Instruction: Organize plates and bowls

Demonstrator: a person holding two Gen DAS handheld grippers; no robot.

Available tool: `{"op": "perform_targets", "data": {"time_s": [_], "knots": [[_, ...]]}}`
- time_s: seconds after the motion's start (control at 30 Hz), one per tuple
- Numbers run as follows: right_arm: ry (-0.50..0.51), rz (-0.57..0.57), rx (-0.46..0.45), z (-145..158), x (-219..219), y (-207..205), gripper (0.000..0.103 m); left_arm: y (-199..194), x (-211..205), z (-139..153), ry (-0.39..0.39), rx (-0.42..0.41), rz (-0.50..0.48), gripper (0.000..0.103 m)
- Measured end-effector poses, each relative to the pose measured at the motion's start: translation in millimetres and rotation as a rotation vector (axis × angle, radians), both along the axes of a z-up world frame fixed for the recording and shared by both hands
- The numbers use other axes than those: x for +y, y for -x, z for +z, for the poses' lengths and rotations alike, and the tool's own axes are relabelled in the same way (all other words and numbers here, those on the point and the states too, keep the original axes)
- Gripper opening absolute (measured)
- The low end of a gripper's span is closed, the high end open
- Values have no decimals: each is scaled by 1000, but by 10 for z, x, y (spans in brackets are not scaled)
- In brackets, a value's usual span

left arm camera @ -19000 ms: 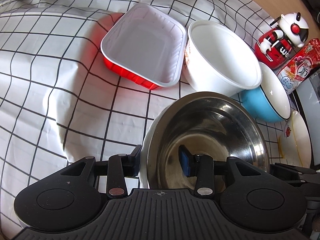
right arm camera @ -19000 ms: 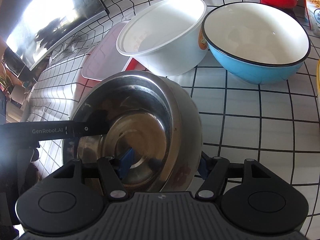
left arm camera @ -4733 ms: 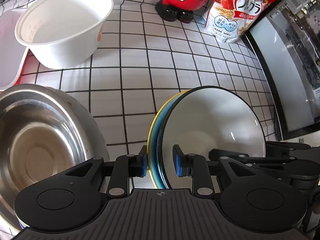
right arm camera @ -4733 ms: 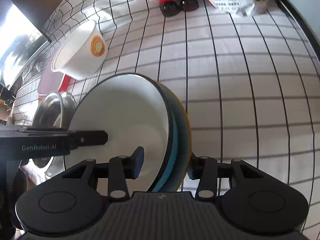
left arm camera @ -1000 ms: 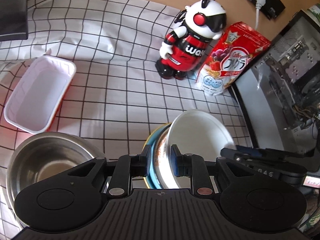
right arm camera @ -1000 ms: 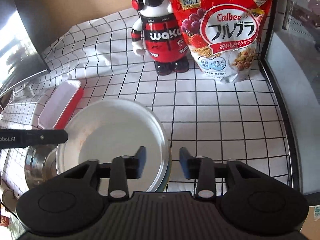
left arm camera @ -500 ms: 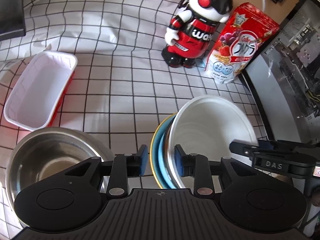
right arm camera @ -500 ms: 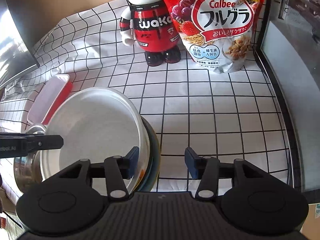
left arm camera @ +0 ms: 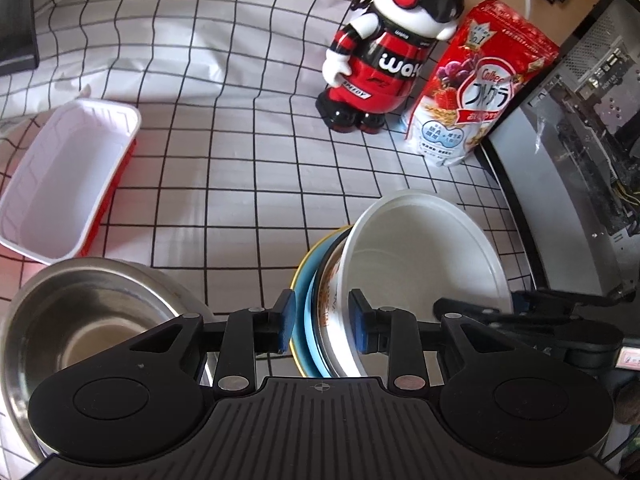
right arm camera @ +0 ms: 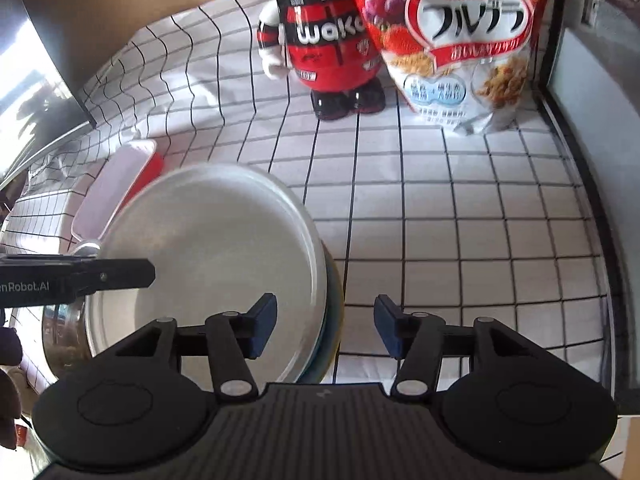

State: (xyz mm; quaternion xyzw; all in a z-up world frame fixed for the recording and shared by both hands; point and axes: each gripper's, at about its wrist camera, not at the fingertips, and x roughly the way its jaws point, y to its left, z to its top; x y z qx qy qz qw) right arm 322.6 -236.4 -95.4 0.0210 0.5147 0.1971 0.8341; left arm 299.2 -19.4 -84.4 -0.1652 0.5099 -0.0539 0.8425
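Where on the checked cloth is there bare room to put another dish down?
Bare cloth lies between the red tray, the toy robot and the stacked white bowl; more beside the cereal bag. It's crowded near the steel bowl.

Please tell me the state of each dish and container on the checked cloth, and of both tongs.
White round paper bowl: empty, nested in the blue bowl.
Blue bowl: sits on a yellow plate.
Steel bowl: empty, upright, beside the stack.
Red rectangular tray with white inside: empty, upright.
Left tongs: open, straddling the stack's rims.
Right tongs: opening, pads clear of the rims between them.
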Motion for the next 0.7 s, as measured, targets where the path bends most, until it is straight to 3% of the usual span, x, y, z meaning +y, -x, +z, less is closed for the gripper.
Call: {"op": "perform_targets", "data": {"time_s": [0.13, 0.47, 0.6, 0.7], "knots": [[-13, -5, 64, -136, 26, -57, 54, -95, 34, -83, 66, 41, 2, 34], [-81, 7, 148, -299, 79, -110, 58, -291, -70, -97, -9, 78, -52, 29], [-91, 12, 153, -303, 83, -106, 58, -295, 13, 9, 39, 14, -42, 31], [-99, 13, 160, -315, 71, -102, 58, -318, 4, 69, 26, -20, -87, 31]]}}
